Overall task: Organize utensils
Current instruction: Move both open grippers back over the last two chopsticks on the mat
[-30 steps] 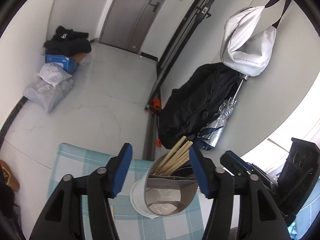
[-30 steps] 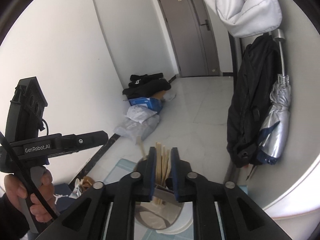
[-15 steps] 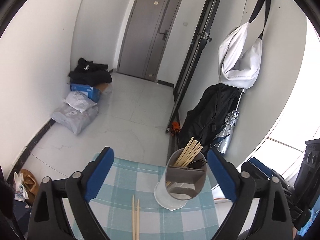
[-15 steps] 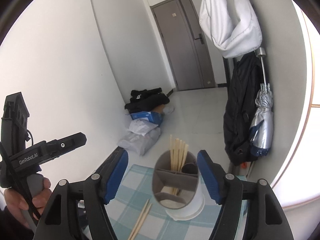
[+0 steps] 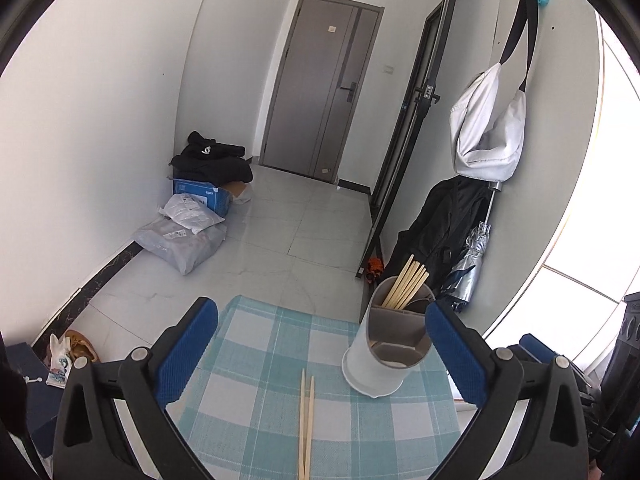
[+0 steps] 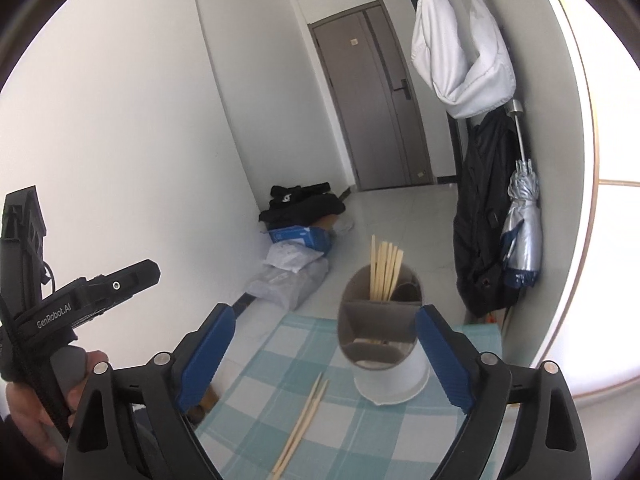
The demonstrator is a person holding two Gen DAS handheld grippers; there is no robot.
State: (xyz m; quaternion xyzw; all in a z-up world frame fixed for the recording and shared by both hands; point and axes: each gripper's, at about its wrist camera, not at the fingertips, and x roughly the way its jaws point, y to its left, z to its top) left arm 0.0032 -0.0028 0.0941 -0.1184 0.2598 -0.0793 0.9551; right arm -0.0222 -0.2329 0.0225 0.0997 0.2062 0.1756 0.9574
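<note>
A white utensil holder (image 5: 376,364) with grey dividers stands on the teal checked cloth (image 5: 256,360), with several wooden chopsticks (image 5: 406,286) upright in its back compartment. One loose pair of chopsticks (image 5: 306,424) lies on the cloth in front of it. My left gripper (image 5: 320,316) hangs back from the holder, its jaws opening wide with nothing between them. In the right wrist view the holder (image 6: 394,380), its chopsticks (image 6: 384,272) and the loose pair (image 6: 304,420) lie ahead. My right gripper (image 6: 325,318) is also opening and grips nothing.
A hand (image 6: 24,400) holds the left gripper's handle at the left of the right wrist view. Beyond the cloth's far edge is tiled floor with bags and a blue box (image 5: 200,192). A black bag and a folded umbrella (image 5: 468,264) hang by the right wall.
Both grippers drew back from the holder and opened their jaws. The right one let go of the chopsticks standing in the holder. The loose pair on the cloth came into view.
</note>
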